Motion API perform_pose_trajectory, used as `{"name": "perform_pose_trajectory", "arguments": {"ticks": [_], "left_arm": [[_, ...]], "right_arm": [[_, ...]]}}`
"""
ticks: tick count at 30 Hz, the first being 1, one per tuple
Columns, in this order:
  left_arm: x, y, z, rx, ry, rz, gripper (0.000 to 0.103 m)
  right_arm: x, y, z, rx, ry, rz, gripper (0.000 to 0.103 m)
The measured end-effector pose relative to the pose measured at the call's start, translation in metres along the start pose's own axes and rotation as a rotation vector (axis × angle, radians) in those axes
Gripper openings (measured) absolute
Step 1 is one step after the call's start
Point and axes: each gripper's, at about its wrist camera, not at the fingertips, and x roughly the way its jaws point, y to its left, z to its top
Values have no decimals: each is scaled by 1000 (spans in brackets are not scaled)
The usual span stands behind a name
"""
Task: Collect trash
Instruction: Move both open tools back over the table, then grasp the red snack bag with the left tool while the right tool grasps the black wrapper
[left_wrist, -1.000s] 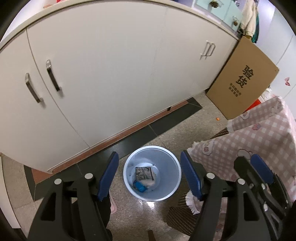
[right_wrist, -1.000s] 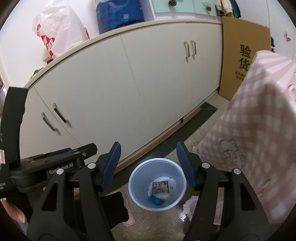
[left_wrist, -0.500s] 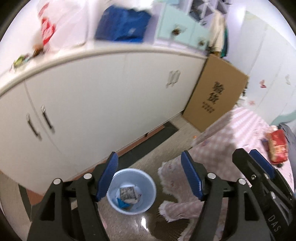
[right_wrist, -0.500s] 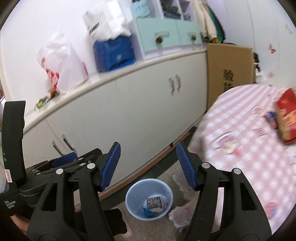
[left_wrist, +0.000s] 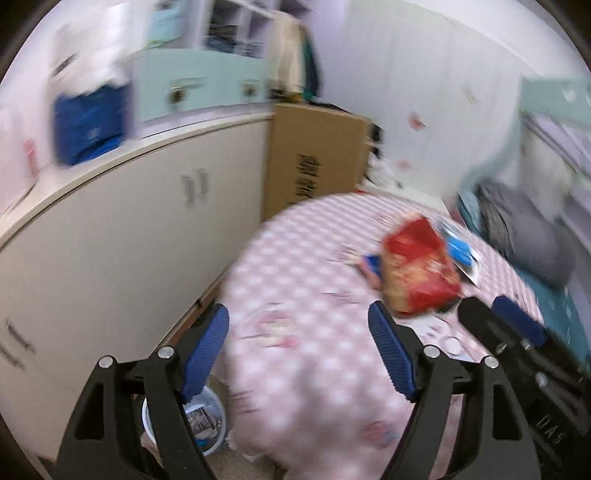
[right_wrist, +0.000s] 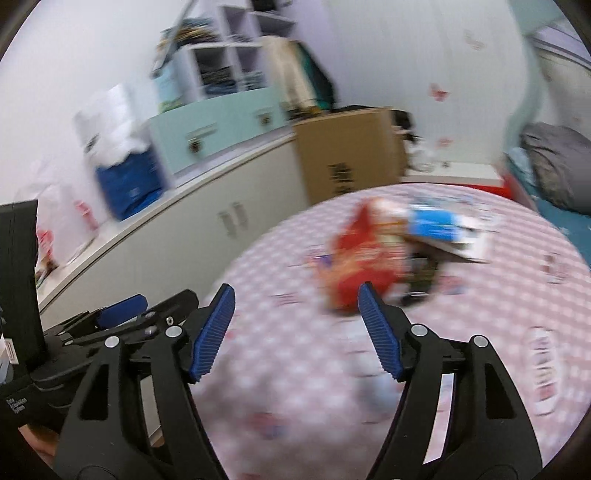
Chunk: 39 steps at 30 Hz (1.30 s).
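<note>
Both grippers, left gripper (left_wrist: 298, 352) and right gripper (right_wrist: 296, 332), angle down over the pink-checked table (right_wrist: 480, 295), jaws just widened, empty.

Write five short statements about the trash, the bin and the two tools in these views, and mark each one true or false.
1. A red snack bag lies on the pink checked tablecloth. True.
2. The left tool is closed on the red bag. False: its blue pads stand apart with nothing between them, and its jaws have just been opening.
3. The blue bin stands on the floor beside the table and holds wrappers. True.
4. The right tool carries a wrapper. False: it is open and empty, jaws just opening.
5. The cardboard box lies flat on the table. False: it stands upright beyond the table, against the white cabinet.
</note>
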Motion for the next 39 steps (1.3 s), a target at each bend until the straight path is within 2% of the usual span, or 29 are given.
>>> {"name": "perform_pose_trajectory", "arguments": {"ticks": [4,7,10,12,17,19,20,21,22,24,26,29,32,39], "left_arm": [[23,-65,1,122,17,-41,77],[38,-94,-1,173,31,-63,77],[55,-118,-5,232,45,-35,77],[68,-128,-7,258,51,11,77],[95,-138,-5,265,78,69,77],[100,-140,-5,267,66,98,76],[99,-140,-4,265,62,96,68],[99,-140,-3,264,66,88,54],[98,-138,-3,257,60,82,52],[90,-137,0,257,26,84,34],[80,-131,3,242,-6,80,29],[71,-116,8,195,-16,34,26],[64,-100,11,158,-33,19,25],[43,-64,15,63,-93,26,23]], "right_arm": [[-6,-65,2,74,10,-83,71],[-7,-96,0,120,28,-104,71],[-4,-119,-2,142,42,-118,71],[-2,-132,-4,161,53,-113,71],[11,-143,-6,181,91,-93,71],[19,-145,-5,187,117,-83,71],[23,-146,-4,189,127,-78,71],[29,-146,-3,190,142,-70,71],[30,-146,-3,190,148,-64,71],[38,-145,-2,190,172,-54,71],[47,-142,-2,181,197,-45,71],[57,-135,-1,168,224,-33,71],[70,-126,2,145,247,-38,71],[93,-111,10,92,283,-78,71]]}}
